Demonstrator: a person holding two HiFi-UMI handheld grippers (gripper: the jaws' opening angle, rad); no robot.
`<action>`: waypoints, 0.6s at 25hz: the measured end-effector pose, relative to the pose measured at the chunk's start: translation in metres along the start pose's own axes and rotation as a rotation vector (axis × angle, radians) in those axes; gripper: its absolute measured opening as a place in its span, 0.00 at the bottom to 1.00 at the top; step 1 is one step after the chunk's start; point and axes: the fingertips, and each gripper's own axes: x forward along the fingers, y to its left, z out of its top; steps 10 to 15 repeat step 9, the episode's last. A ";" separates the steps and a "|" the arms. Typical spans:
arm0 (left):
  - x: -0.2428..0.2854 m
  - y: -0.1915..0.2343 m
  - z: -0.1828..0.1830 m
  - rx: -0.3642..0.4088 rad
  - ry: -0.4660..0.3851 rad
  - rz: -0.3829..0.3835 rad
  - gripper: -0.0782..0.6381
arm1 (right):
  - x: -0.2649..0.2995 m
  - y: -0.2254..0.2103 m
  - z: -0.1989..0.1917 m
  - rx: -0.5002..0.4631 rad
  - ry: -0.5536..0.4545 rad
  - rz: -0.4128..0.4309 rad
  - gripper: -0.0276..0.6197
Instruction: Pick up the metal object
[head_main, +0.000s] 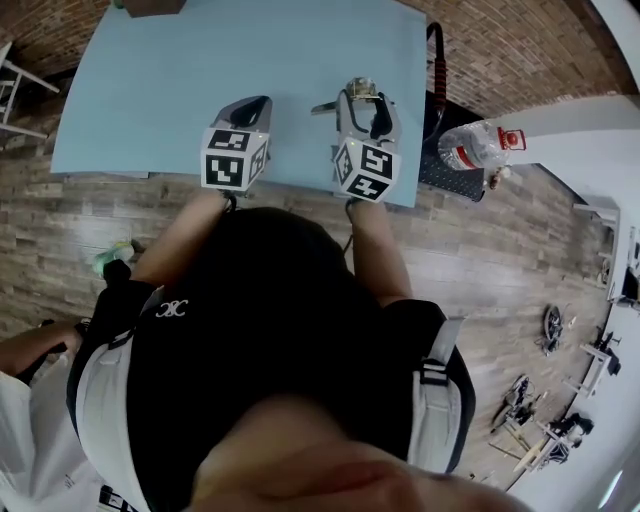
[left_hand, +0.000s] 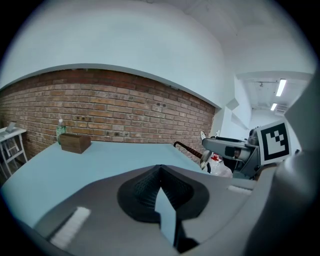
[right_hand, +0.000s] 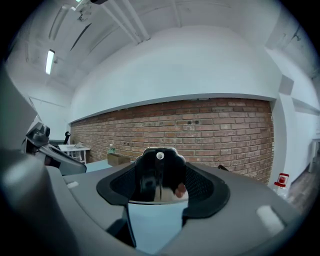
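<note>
1. The right claw is clamped on the metal object, a shiny plate with a small round stud near its top edge, which stands upright between the two dark pads.
2. In the head view the metal object sticks out of the tip of the right claw, over the right part of the blue worktop and towards its near edge. Whether it is clear of the surface cannot be told from there.
3. The left claw has its jaws together at the tips with nothing between them (only a thin wedge of blue worktop shows through below the tips).
4. The left claw hangs over the worktop's near edge, just left of the right one.
5. A wooden box sits at the worktop's far end, close to the brick wall.
6. A clear plastic bottle with a red cap lies just off the worktop's right edge.
</note>
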 end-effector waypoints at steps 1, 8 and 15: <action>0.001 0.000 0.001 0.002 -0.004 -0.002 0.11 | 0.000 0.000 0.000 -0.002 0.001 -0.001 0.51; 0.001 0.002 0.004 0.009 -0.007 0.000 0.11 | 0.000 0.003 -0.002 0.005 0.012 0.001 0.51; 0.001 0.002 0.004 0.009 -0.007 0.001 0.11 | 0.000 0.004 -0.002 0.005 0.013 0.001 0.51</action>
